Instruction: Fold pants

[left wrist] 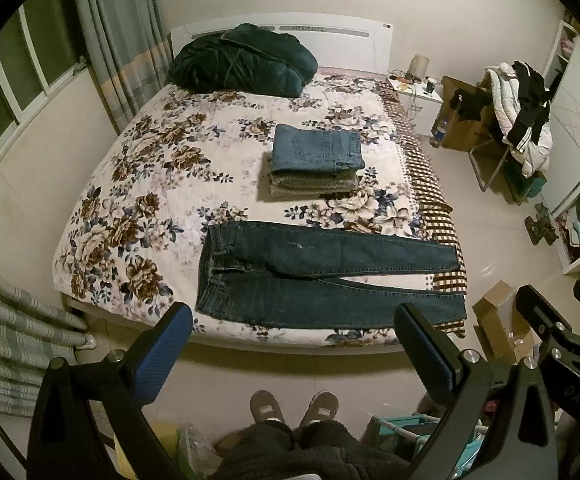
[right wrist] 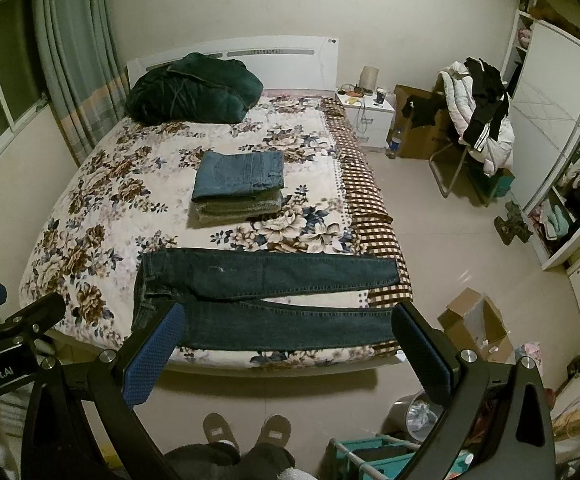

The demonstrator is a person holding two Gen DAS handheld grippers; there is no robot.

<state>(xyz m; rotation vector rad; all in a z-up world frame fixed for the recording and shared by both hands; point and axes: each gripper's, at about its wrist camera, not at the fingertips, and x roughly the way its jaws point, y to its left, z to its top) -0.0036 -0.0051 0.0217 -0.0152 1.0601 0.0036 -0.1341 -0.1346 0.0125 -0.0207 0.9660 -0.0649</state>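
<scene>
Dark blue jeans (left wrist: 314, 276) lie flat and unfolded along the near edge of the floral bed (left wrist: 137, 208), waistband to the left, legs to the right; they also show in the right wrist view (right wrist: 265, 296). A stack of folded pants (left wrist: 316, 160) sits mid-bed, light blue jeans on top, also in the right wrist view (right wrist: 239, 184). My left gripper (left wrist: 294, 344) is open and empty, held high in front of the bed, well short of the jeans. My right gripper (right wrist: 290, 344) is open and empty beside it.
A dark green quilt (left wrist: 241, 60) lies at the headboard. A white nightstand (right wrist: 366, 116), a chair heaped with clothes (right wrist: 478, 112), cardboard boxes (right wrist: 474, 324) and a wardrobe (right wrist: 562, 128) stand right of the bed. Curtains (left wrist: 117, 36) hang left. The person's slippered feet (left wrist: 290, 408) are below.
</scene>
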